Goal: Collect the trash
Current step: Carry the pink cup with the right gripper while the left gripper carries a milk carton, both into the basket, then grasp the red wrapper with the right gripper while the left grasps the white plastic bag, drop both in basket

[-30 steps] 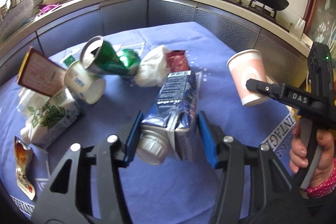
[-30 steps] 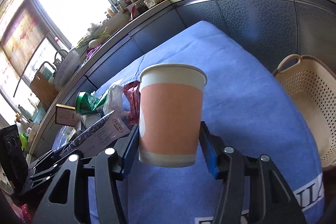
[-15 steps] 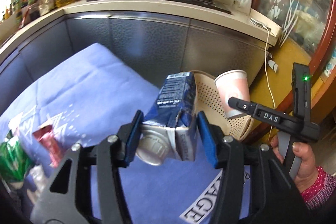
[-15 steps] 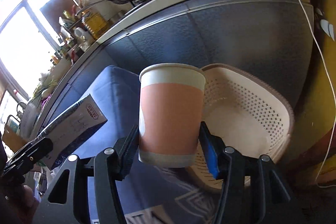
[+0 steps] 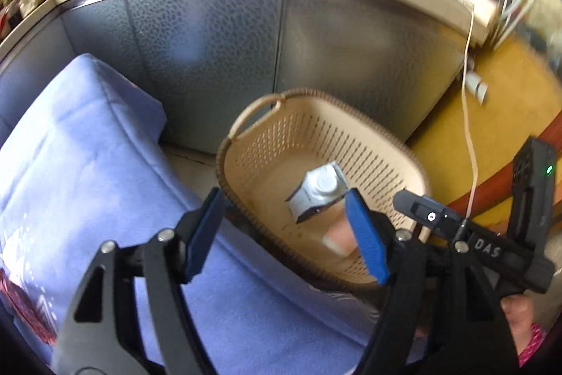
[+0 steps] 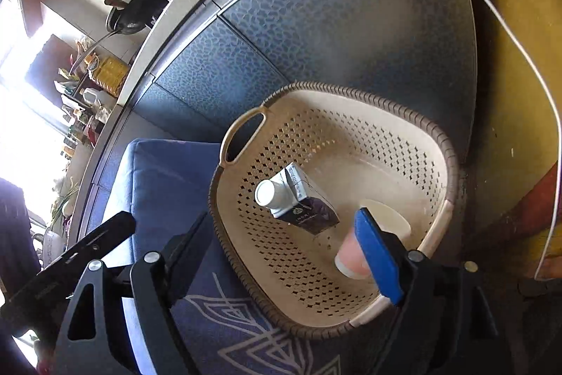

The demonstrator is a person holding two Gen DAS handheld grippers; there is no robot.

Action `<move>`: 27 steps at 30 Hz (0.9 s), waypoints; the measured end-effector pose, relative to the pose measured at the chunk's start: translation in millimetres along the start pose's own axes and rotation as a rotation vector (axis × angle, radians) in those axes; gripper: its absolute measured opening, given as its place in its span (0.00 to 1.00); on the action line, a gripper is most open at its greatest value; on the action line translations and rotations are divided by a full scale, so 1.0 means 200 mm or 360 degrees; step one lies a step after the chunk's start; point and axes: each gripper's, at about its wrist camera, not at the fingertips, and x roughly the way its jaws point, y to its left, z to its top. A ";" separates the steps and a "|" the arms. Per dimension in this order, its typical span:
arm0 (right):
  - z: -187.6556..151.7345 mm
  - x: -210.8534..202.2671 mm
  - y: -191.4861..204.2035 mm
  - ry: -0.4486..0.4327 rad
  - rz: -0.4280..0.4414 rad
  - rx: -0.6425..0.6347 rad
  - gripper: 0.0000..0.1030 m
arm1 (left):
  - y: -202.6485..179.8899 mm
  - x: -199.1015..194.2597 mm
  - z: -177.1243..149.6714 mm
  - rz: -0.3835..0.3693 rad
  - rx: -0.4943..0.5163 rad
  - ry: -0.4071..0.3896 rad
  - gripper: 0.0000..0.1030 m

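Observation:
A beige perforated basket stands on the floor beside the blue-covered table. A dark blue carton with a white cap lies inside it. A pink paper cup lies next to the carton, partly behind a blue finger pad. My left gripper is open and empty above the basket's near rim. My right gripper is open and empty over the basket; it also shows in the left wrist view.
The blue tablecloth edge runs along the basket's left side. Grey cabinet fronts stand behind the basket. A white cable hangs over the yellow floor. Red wrapper lies at the table's far left.
Both grippers moved over the basket and opened. The carton left my left gripper and the cup left my right gripper; both now lie in the basket.

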 end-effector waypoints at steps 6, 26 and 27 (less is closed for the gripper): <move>0.01 -0.07 0.22 -0.0096 0.0115 -0.0134 0.79 | 0.12 -0.46 -0.17 0.0039 -0.0009 -0.0297 0.67; -0.73 0.32 1.50 0.0499 0.0540 -0.1089 0.46 | 1.06 -1.12 -1.21 0.0389 -0.0815 -0.0249 0.81; -0.74 0.36 1.54 0.0516 0.0531 -0.1089 0.45 | 1.09 -1.10 -1.22 0.0371 -0.0826 -0.0245 0.81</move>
